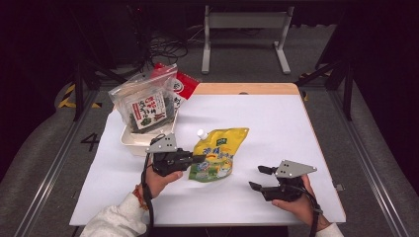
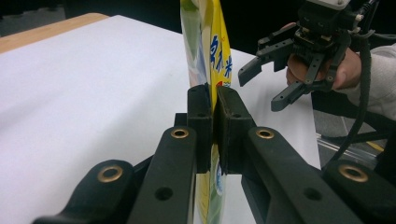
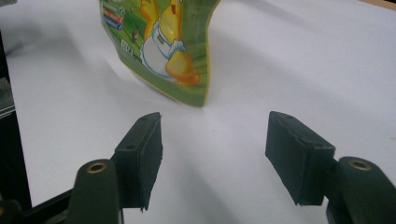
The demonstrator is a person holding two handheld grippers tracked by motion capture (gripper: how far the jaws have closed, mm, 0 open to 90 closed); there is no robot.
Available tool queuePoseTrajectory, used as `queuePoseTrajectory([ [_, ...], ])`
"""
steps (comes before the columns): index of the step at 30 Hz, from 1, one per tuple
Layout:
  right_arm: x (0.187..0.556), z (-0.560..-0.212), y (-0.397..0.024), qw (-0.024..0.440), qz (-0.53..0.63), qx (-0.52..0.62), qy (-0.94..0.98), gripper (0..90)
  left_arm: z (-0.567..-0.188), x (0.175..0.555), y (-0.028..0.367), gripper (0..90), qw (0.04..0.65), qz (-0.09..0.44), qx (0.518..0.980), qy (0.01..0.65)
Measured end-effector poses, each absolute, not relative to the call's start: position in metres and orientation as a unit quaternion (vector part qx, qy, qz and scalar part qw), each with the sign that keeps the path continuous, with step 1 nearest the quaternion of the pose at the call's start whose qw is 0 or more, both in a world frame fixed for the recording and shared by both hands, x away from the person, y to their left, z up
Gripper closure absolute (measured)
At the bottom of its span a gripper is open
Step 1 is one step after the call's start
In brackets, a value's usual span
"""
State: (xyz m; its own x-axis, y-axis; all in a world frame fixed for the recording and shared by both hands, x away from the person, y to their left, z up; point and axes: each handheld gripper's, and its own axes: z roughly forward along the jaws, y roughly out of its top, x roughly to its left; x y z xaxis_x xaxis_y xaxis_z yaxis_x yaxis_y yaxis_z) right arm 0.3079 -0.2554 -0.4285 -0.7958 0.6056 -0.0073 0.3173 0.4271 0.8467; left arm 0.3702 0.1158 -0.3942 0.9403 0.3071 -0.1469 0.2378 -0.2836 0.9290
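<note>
A yellow-and-green spout pouch [image 1: 217,153] with a white cap lies near the middle of the white table. My left gripper [image 1: 200,159] is shut on its left edge. In the left gripper view the two pads [image 2: 201,121] press on the pouch [image 2: 212,51], which stands up thin between them. My right gripper [image 1: 257,177] is open at the front right, a short way from the pouch, with nothing between its fingers. In the right gripper view the pouch's lower corner [image 3: 159,42] hangs just above the sheet, beyond the open gripper [image 3: 215,154]. The left gripper view shows the right gripper [image 2: 259,91] farther off, open.
A white bin [image 1: 133,140] at the back left holds a clear bag of dark seaweed snacks [image 1: 146,106]; a red packet [image 1: 183,84] leans behind it. A wooden strip [image 1: 247,89] edges the table's far side. A grey table frame [image 1: 244,19] stands beyond on the floor.
</note>
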Motion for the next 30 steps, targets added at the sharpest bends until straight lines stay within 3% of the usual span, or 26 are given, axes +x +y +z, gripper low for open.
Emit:
queuePoseTrajectory([
  [12,0.311,-0.428,-0.252,0.159,0.457,0.280,0.829,34.8,-0.378,0.367,0.153,85.3,0.586,0.065,0.788,0.179],
  [22,0.308,-0.434,-0.254,0.158,0.451,0.288,0.830,33.9,-0.344,0.368,0.207,85.3,0.606,0.137,0.759,0.194],
  [30,0.308,-0.436,-0.251,0.157,0.448,0.292,0.830,32.8,-0.334,0.383,0.241,85.3,0.607,0.162,0.749,0.210],
])
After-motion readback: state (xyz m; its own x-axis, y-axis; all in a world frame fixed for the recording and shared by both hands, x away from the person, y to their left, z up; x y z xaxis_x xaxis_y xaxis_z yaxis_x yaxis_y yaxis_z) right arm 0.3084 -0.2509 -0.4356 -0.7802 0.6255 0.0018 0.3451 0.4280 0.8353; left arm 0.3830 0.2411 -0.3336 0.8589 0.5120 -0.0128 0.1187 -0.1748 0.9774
